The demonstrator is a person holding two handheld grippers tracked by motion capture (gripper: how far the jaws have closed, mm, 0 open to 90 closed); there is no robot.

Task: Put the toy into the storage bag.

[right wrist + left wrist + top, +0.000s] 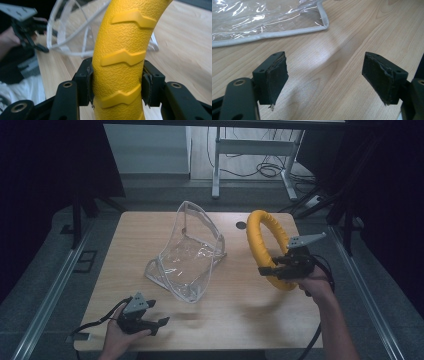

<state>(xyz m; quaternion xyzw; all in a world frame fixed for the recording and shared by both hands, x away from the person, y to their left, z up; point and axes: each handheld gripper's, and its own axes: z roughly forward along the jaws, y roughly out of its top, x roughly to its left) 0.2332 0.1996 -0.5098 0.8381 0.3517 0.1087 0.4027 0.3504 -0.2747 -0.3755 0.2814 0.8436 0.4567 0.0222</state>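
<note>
The yellow ring [266, 247] is up off the tabletop [240, 310], standing on edge over the right side, its lower arc clamped in the right hand-held gripper [280, 269]. In the right gripper view the two black jaws press against either side of the ring's textured, ridged body [120, 67], a firm squeeze. Just left of it on the wood sits the clear plastic bag [187, 252], mouth propped open and upright, white piping along its edges. Down at the near left corner, the left hand-held gripper [152, 322] rests low over the tabletop, jaws spread wide with nothing between them, bare wood showing in the gap. In its own view the bag's piped corner [322, 25] lies ahead, well apart from the pads [275, 80].
</note>
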